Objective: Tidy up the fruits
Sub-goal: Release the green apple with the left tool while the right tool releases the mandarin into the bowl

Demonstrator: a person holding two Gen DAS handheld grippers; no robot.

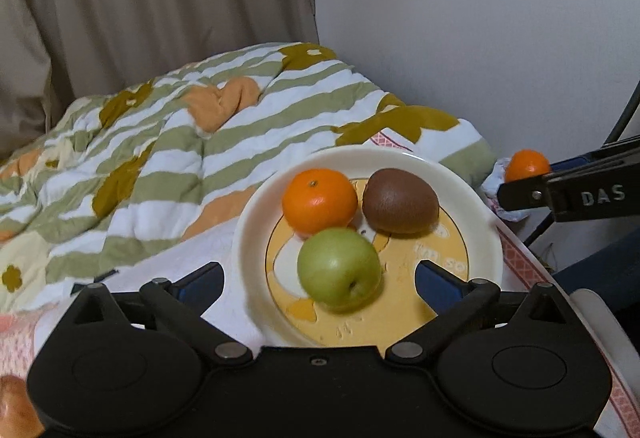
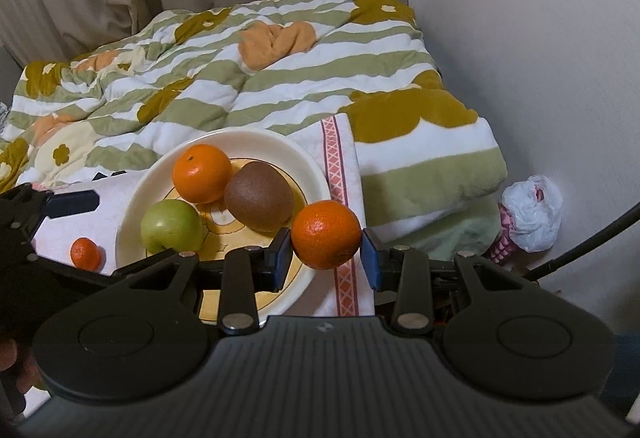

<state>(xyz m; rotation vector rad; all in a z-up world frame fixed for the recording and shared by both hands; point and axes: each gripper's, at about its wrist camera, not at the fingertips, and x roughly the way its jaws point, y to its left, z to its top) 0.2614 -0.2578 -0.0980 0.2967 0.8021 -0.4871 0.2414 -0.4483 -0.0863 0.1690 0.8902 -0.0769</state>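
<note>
Now right claw (image 2: pixel 326 256) grips mandarin (image 2: pixel 326 234); left claw (image 1: pixel 320 278) gapes.

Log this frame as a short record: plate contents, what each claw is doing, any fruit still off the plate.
plate: cream plate with yellow cartoon print, on a white cloth with pink trim
on plate: mandarin, kiwi, green apple
right claw: shut on a second mandarin, held by the plate's right rim
left claw: open, holding nothing, green apple between its fingers
off plate: small mandarin on the cloth, left of the plate
background: striped floral quilt, white plastic bag by the wall
</note>
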